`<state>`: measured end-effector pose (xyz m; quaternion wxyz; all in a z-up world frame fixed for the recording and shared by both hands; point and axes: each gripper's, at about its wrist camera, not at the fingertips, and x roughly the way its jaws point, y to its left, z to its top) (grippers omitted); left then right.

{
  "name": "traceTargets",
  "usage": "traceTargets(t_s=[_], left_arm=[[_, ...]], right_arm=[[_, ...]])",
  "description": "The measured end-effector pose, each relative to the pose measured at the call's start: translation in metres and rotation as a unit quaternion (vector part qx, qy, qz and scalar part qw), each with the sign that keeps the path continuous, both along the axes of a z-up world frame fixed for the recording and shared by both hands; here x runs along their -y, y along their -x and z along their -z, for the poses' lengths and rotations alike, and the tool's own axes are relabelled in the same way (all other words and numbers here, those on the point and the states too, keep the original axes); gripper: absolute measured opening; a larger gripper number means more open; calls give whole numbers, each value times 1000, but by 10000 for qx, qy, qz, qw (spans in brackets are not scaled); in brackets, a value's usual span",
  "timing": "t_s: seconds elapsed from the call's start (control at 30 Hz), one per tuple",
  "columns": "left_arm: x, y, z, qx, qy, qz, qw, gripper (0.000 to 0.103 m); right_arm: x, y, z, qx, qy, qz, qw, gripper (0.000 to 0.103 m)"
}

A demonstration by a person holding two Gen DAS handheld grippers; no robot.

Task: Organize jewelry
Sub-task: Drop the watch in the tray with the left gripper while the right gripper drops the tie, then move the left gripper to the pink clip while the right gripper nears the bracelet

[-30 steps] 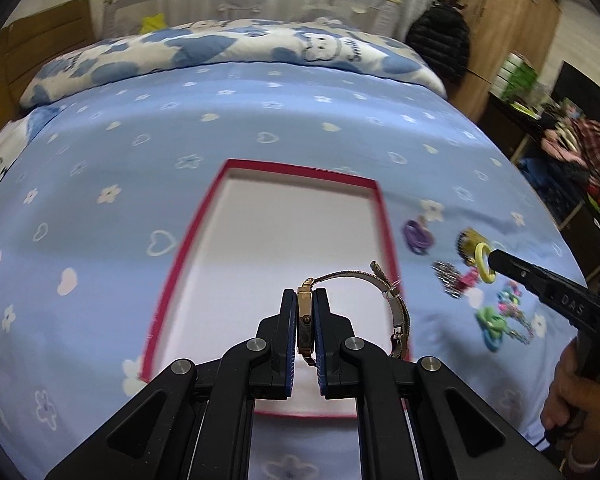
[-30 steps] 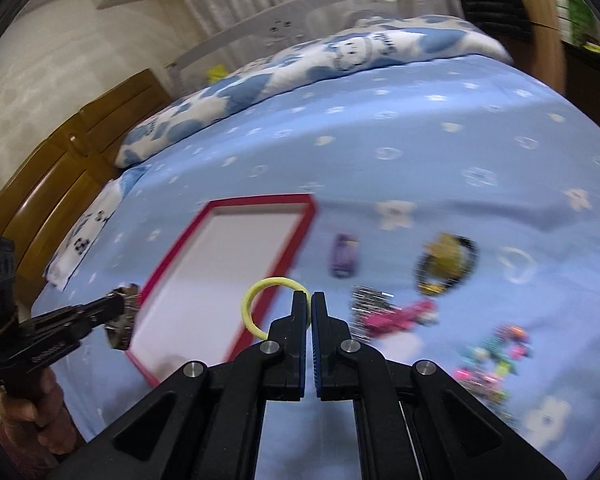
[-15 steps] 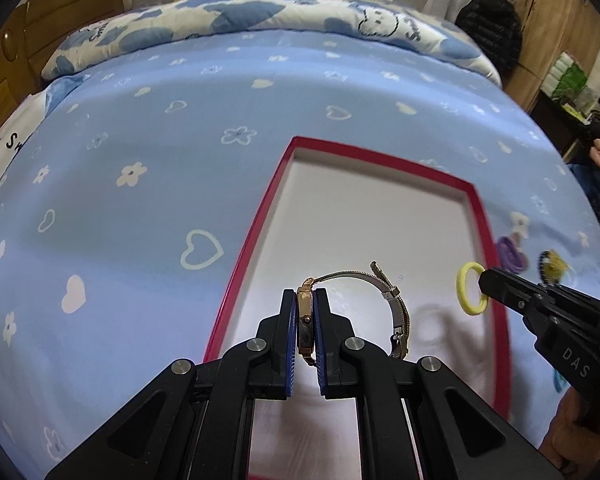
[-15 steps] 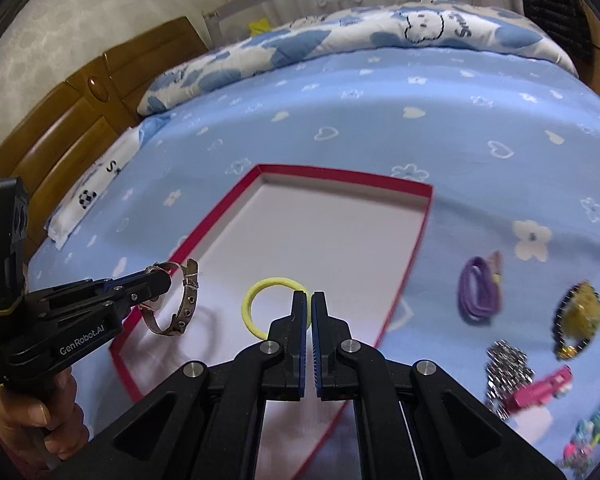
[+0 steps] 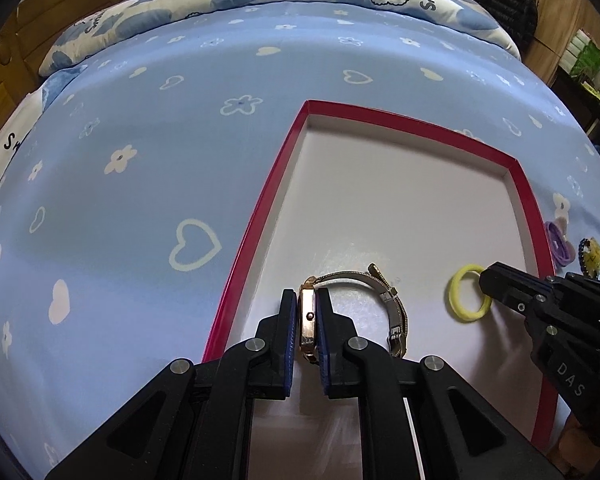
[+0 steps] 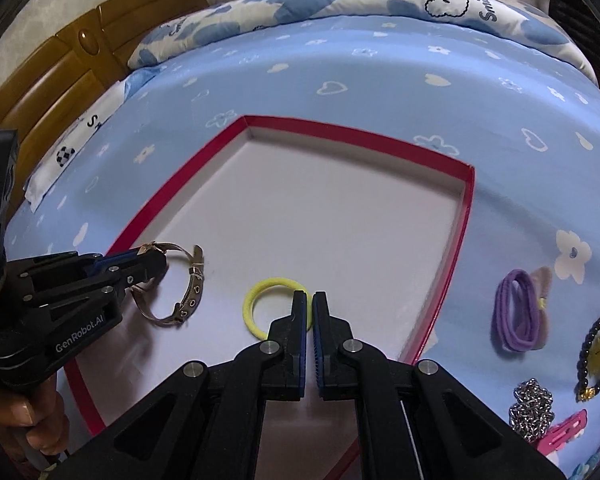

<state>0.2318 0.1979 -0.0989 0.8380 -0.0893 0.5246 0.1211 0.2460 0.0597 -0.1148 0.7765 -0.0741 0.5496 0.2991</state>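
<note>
The rigid wristwatch [image 5: 309, 322] is clamped by its case in the left gripper [image 5: 305, 344], low centre; the soft yellow hair tie [image 6: 274, 307] is pinched in the right gripper [image 6: 309, 344], both judged light.

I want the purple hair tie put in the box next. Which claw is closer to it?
Probably the right claw: the purple hair tie lies just outside the red box on its side, though it must first drop the yellow ring.
</note>
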Motion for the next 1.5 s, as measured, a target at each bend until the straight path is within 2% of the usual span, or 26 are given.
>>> traceTargets(t_s=[0.13,0.2,0.3,0.37,0.43,0.57,0.7,0.87,1.07,1.5], left_arm=[[2,0,1,-15,-49,2,10000,11],[3,3,-1,0,-62,-28,10000,18],[2,10,-6,101,-48,-91,9999,29],[1,17,-12,228,15,-155,9996,39],[0,29,-21,446,127,-246,9986,53],[2,53,-35,797,318,-393,9955,62],[11,75,-46,1018,467,-442,9927,72],[29,96,-58,1212,638,-281,9902,78],[60,104,-69,1215,684,111,9902,79],[116,95,-85,1171,656,974,9862,79]], right_arm=[[0,-2,0,-26,-11,32,10000,7],[2,-2,-1,-58,-56,75,9999,11],[8,-3,-7,-88,-240,176,9995,26],[15,-1,-14,-60,-378,260,9989,29],[23,2,-23,4,-542,350,9979,29],[51,16,-46,235,-890,616,9939,41],[85,29,-62,394,-1060,942,9891,44],[133,43,-77,617,-1155,1436,9809,53],[182,57,-89,788,-1064,1850,9738,54],[266,85,-89,857,-812,2538,9600,54]])
